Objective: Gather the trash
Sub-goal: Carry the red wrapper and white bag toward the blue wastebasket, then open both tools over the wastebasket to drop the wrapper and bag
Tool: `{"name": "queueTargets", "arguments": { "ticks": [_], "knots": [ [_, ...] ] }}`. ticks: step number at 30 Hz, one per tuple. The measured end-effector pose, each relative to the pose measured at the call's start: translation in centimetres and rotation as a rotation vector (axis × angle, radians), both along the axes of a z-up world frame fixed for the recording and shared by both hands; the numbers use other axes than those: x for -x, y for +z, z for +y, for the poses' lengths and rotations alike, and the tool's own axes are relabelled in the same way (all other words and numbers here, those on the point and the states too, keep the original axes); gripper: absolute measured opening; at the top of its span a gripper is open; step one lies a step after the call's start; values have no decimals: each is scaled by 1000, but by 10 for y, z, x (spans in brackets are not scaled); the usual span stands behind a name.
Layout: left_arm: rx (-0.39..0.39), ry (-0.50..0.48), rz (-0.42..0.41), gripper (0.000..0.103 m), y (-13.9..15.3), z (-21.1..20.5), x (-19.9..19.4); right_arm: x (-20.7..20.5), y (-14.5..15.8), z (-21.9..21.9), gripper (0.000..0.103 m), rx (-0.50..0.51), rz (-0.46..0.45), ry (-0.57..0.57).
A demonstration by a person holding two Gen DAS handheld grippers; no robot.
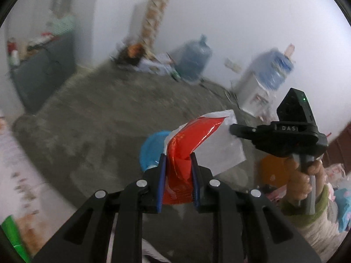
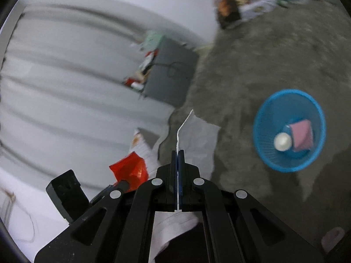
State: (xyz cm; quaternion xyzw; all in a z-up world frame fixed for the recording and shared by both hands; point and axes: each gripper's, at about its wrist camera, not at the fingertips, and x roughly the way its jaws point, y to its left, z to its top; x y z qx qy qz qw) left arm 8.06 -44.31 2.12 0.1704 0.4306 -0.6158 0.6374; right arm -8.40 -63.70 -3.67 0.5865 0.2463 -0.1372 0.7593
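My left gripper (image 1: pixel 178 158) is shut on a crumpled red plastic wrapper (image 1: pixel 188 140), which sticks up between its blue pads. The wrapper (image 2: pixel 129 168) also shows at the lower left of the right wrist view. My right gripper (image 2: pixel 178 152) is shut on a white sheet of paper (image 2: pixel 197 138); in the left wrist view that gripper (image 1: pixel 232 129) pinches the paper (image 1: pixel 223 149) from the right. A blue mesh basket (image 2: pixel 263 114) stands on the floor to the right, with a pink packet (image 2: pixel 301 134) and a white round object (image 2: pixel 283 141) in it. The basket (image 1: pixel 151 146) lies partly hidden behind the wrapper.
A grey cabinet (image 2: pixel 171 74) with clutter on top stands by the white wall. Water jugs (image 1: pixel 193 59), a white dispenser (image 1: pixel 256 87) and a cardboard pile (image 1: pixel 131 54) line the far wall. A person's hand (image 1: pixel 305 179) grips the right tool's handle. The floor is bare concrete (image 1: pixel 105 114).
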Motion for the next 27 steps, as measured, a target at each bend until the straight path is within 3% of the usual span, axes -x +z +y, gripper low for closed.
{"name": "queueTargets", "arguments": {
  "ticks": [7,12,14,16,18,21,27],
  "knots": [
    [-108,-93,60,20,-70,-84,49,21,-70,-32,0,-81,99,-105],
    [-183,-114,43,22,-115,-128,69,29,-111,-40,6,-113,128,-130],
    [-206,-116,19,23,-133,-143,74,32,-126,-40,26,-129,151,-128],
    [-226,-116,12,27,-147,-152,77,35,-141,-40,38,-132,205,-138],
    [-248,-105,18,41,-158,-158,80,41,-149,-41,38,-141,233,-140],
    [-254,-89,32,50,-167,-160,82,50,-152,-44,43,-153,239,-157],
    [-244,-57,41,58,-162,-149,79,52,-131,-43,53,-101,229,-167]
  ]
}}
